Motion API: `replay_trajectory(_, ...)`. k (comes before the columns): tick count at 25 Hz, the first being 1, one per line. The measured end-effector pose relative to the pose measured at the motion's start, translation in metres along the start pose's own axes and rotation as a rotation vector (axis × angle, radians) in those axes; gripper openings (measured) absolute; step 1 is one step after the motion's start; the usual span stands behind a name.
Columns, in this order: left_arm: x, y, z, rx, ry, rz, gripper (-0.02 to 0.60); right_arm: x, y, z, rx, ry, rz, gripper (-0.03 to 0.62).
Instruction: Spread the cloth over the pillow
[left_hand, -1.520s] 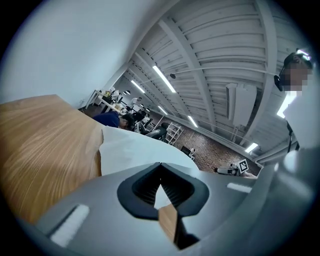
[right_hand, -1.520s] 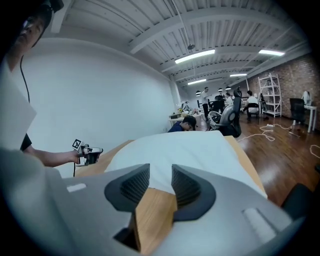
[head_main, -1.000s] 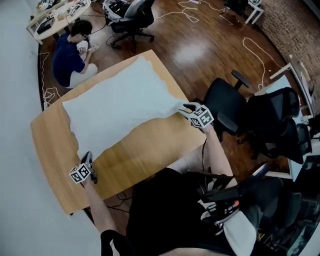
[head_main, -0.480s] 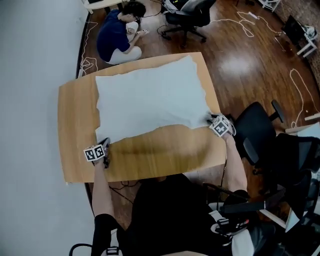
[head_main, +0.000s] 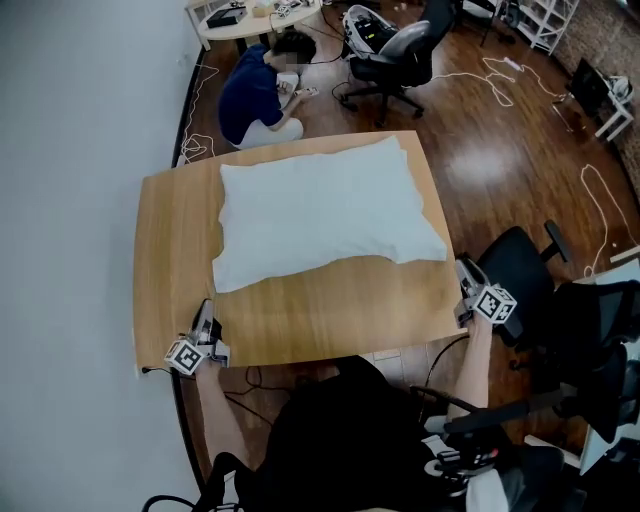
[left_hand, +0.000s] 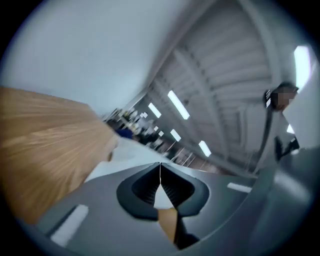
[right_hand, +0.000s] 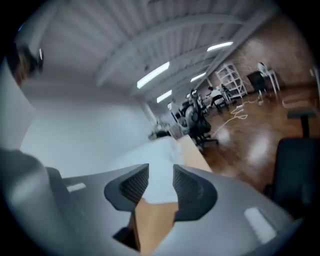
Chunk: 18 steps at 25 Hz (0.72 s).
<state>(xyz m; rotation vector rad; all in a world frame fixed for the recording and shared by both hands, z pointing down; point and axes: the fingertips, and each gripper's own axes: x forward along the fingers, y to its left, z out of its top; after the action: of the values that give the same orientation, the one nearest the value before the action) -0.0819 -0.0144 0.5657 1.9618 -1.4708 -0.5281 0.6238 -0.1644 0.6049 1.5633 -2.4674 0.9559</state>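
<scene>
Left tool (head_main: 204, 318) clenched empty, right tool (head_main: 465, 275) released; I risk dragging cloth (head_main: 325, 210) askew regripping wavy near hem.

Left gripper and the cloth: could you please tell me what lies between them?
Only bare wooden table, seen in the head view, separates the left gripper from the cloth and its near edge.
</scene>
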Motion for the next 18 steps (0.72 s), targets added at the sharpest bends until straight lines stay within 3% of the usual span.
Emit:
replay_trajectory(2, -0.031, -0.057, 0.045, -0.017, -0.204, -0.193, 0.003, -0.040, 0.069, 0.011, 0.141, -0.199, 0.141, 0.097)
replay_trajectory(4, -0.062, -0.094, 0.072, 0.013, -0.297, -0.294, 0.003, -0.078, 0.150, 0.020, 0.184, -0.353, 0.277, 0.013)
replay_trajectory(5, -0.078, -0.110, 0.080, 0.016, -0.323, -0.346, 0.003, -0.096, 0.192, 0.024, 0.172, -0.411, 0.335, 0.003)
replay_trajectory(8, -0.129, -0.168, 0.102, -0.011, -0.431, -0.622, 0.000, -0.138, 0.310, 0.031, -0.025, -0.478, 0.409, 0.002)
replay_trajectory(10, -0.155, -0.202, 0.116, -0.075, -0.522, -0.832, 0.000, -0.156, 0.371, 0.031, -0.244, -0.450, 0.372, 0.002)
replay_trajectory(12, -0.172, -0.228, 0.122, -0.136, -0.572, -0.968, 0.000, -0.173, 0.421, 0.031, -0.431, -0.430, 0.352, 0.001)
replay_trajectory(15, -0.190, -0.266, 0.117, -0.168, -0.557, -1.088, 0.000, -0.203, 0.479, 0.036, -0.599, -0.453, 0.378, 0.000)
replay_trajectory(18, -0.200, -0.298, 0.104, -0.128, -0.498, -1.128, 0.000, -0.224, 0.520, 0.033, -0.661, -0.487, 0.443, 0.002)
